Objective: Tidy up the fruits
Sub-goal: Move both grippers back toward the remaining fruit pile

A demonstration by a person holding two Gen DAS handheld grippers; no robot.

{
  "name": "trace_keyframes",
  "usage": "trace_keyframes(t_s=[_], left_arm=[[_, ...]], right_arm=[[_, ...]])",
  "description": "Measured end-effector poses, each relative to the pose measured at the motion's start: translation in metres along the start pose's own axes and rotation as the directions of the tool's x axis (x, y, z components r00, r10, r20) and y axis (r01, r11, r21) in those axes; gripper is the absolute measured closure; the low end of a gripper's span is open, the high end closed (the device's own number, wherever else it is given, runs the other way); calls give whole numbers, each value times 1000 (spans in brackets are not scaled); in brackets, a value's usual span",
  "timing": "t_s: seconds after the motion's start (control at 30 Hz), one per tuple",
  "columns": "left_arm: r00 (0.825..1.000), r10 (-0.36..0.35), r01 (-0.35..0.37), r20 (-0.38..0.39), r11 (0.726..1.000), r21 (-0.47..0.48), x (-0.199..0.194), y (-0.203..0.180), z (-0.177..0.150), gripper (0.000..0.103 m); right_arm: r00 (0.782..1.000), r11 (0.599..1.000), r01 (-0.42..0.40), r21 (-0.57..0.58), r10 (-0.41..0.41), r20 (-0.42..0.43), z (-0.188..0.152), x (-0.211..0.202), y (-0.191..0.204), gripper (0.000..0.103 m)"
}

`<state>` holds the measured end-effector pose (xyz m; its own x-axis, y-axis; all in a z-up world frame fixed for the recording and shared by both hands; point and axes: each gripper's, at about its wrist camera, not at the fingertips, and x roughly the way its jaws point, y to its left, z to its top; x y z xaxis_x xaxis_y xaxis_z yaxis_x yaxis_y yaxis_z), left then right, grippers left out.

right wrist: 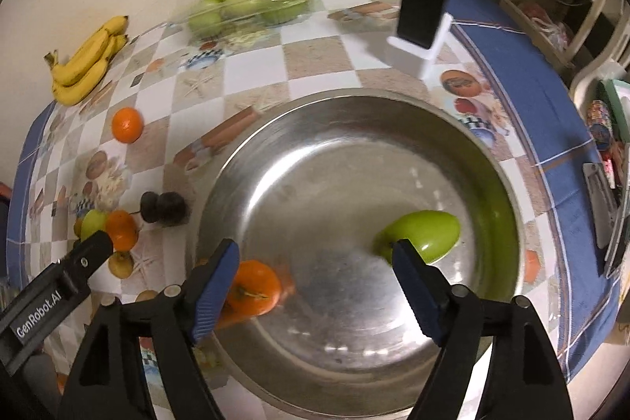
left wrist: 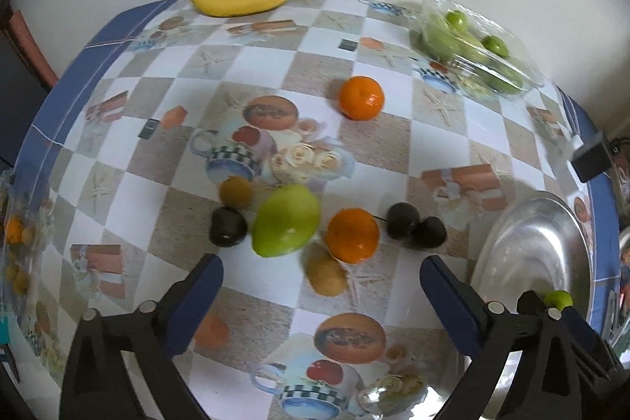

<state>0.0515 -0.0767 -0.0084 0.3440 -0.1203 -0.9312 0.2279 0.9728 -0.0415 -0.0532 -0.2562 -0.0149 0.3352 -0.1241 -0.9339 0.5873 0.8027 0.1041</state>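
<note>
Sorting the fruit into the bowl [right wrist: 354, 113] appears to be the step in hand, with most pieces not yet moved. Toward the bench's near left edge a cluster is seen: a kiwi [left wrist: 235, 190], a dark fruit [left wrist: 227, 226], a green mango [left wrist: 286, 225], an orange [left wrist: 352, 233] and two more dark fruits [left wrist: 415, 225]. The left tongs [left wrist: 321, 276] are held wide open above this cluster, nothing gripped. A single piece at the cluster's edge is best straddled, so that neighbours are not nudged and rolled. At the bench's near right the bowl is seen to hold an orange [right wrist: 252, 292] and a green mango [right wrist: 423, 235]; the right tongs [right wrist: 315, 254] are held open over it, gripping nothing. Fruit is better lowered close to the steel than dropped. "GenRobot.AI" [right wrist: 39, 315] can be read on the left tool's arm.
</note>
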Motion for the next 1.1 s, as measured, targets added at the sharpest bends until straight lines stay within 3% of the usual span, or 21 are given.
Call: trace_keyframes(t_s=[0.13,0.2,0.37,0.43,0.9,1.1], left_arm=[[1000,20,-20,12,1000,-6,-1,4,2,0],[1000,27,-27,12,1000,-10,-1,6,3,0],[999,38,-38,16,999,-15,0,12,5,0],[999,40,-40,16,999,-18,0,15,5,0],[994,61,-54,89,995,-87,-12,61,21,0],[988,96,-84,118,991,-106,-15,83,29,0]], right_arm=[[1000,1000,-7,-27,7,-3,-1,1,6,21],[1000,999,-14,-31,14,-2,0,1,7,12],[999,998,-29,-54,31,37,0,-3,14,9],[998,997,-41,-65,44,44,0,-3,18,0],[978,975,-186,-123,195,74,-1,-6,50,0],[973,962,-204,-179,220,76,-5,-7,75,0]])
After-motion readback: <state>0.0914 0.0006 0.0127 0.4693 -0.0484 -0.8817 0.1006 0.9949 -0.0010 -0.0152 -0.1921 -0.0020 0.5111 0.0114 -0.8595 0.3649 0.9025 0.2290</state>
